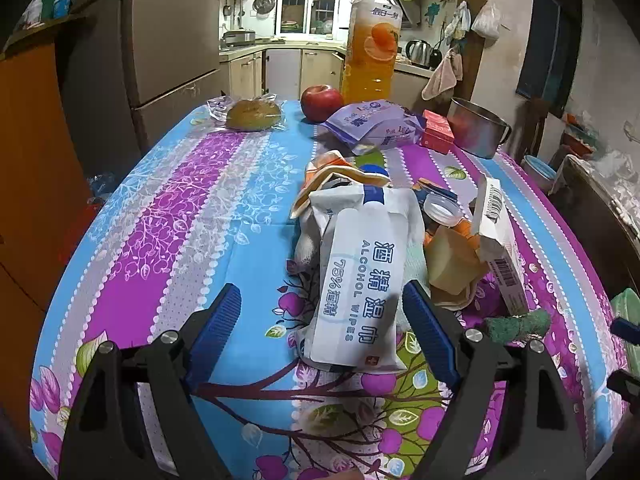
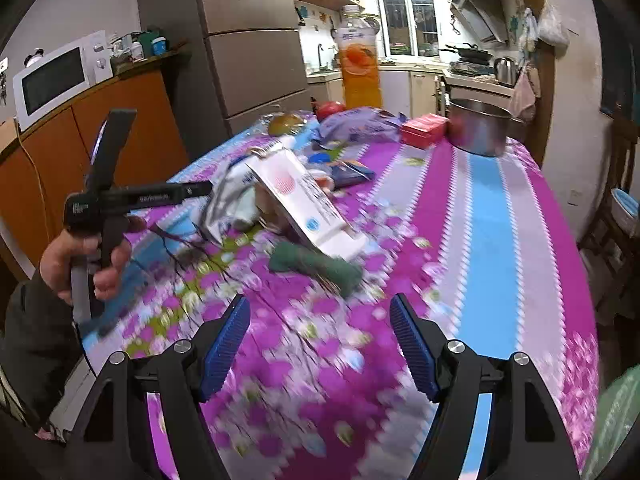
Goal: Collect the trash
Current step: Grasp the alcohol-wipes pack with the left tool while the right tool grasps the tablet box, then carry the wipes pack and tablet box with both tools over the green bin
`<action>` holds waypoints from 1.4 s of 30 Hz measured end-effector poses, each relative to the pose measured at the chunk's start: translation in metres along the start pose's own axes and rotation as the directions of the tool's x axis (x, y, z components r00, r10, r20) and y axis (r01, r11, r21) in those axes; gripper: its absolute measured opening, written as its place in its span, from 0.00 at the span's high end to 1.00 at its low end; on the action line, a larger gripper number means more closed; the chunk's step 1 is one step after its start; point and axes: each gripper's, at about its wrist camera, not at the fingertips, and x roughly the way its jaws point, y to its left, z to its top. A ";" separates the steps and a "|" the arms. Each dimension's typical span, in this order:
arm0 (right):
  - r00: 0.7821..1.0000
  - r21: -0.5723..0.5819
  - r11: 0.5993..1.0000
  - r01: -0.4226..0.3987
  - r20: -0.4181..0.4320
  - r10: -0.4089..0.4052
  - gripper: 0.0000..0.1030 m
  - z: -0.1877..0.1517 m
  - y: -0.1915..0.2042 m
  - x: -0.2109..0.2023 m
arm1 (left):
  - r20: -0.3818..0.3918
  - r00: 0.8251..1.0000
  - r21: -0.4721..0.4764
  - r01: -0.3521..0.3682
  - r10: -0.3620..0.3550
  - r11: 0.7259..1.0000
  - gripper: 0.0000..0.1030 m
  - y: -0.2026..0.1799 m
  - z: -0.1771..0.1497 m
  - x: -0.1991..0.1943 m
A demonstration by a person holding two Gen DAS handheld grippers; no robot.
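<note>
A pile of trash lies mid-table on the flowered cloth. In the left wrist view a white alcohol-wipes packet (image 1: 360,280) lies on top, with a torn orange wrapper (image 1: 332,172), a clear lid (image 1: 440,208), a white carton (image 1: 500,236) and a green scrubber (image 1: 516,322) beside it. My left gripper (image 1: 322,320) is open, its jaws on either side of the packet's near end. My right gripper (image 2: 320,336) is open and empty, just short of the green scrubber (image 2: 316,266) and the carton (image 2: 304,200). The left gripper (image 2: 192,190) also shows there.
At the far end stand an orange juice bottle (image 1: 374,40), an apple (image 1: 322,102), a bagged bun (image 1: 252,114), a purple packet (image 1: 372,124), a red box (image 1: 438,132) and a steel pot (image 1: 476,128). A green object (image 1: 630,312) sits at the right edge.
</note>
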 end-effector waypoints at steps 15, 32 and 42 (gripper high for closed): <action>0.996 -0.250 0.968 -0.006 -0.083 -0.016 0.21 0.078 0.031 0.105 | -0.093 0.994 0.061 0.064 -0.058 0.996 0.22 -0.010 0.008 0.036; 0.995 -0.258 0.966 -0.032 -0.097 0.007 0.52 0.096 0.034 0.147 | -0.090 0.993 0.041 0.079 -0.075 0.996 0.60 -0.010 0.002 0.041; 0.989 -0.017 0.999 0.043 0.145 -0.040 0.51 0.079 0.056 0.070 | 0.131 0.990 0.011 -0.055 0.053 0.998 0.60 -0.021 -0.015 -0.027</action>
